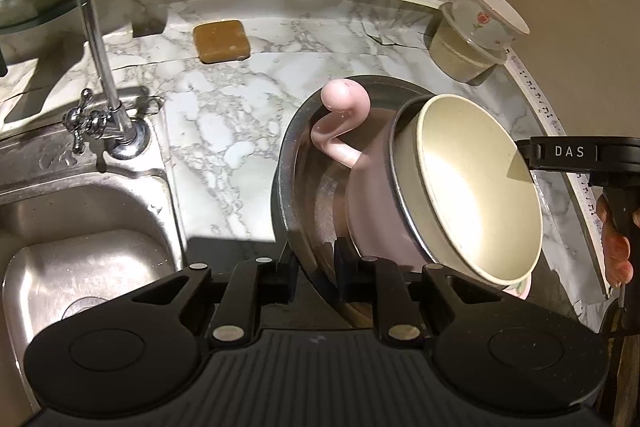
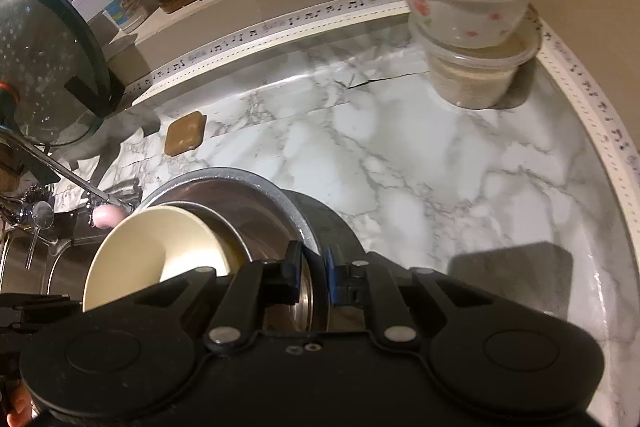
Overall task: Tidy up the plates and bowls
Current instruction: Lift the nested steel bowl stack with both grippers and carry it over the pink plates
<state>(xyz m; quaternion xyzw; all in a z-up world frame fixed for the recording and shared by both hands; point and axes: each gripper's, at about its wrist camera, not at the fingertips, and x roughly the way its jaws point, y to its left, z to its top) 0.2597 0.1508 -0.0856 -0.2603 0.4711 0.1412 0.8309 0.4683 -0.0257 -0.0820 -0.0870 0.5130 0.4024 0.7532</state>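
With both claws pinching opposite sides of the wide stainless-steel bowl's (image 1: 304,179) rim, the sensible way to move it is to raise both hands together and keep the rim level, because its load looks ready to slide. The left gripper (image 1: 314,277) is clamped on the near rim in its own view, one finger outside the wall and one inside. The right gripper (image 2: 314,277) is likewise closed across the steel rim on the other side, pads pressing the thin edge. Inside, tipped on its side and leaning toward the right claw, lies a pink-walled, cream-lined pot (image 1: 472,183) with a curled pink handle (image 1: 340,127). The steel bowl sits on the white marble-patterned counter (image 1: 224,131), just beside the steel sink (image 1: 80,227). A small flowered ceramic bowl (image 2: 464,11) stacked on a clear plastic tub (image 2: 472,75) stands well apart at the back corner.
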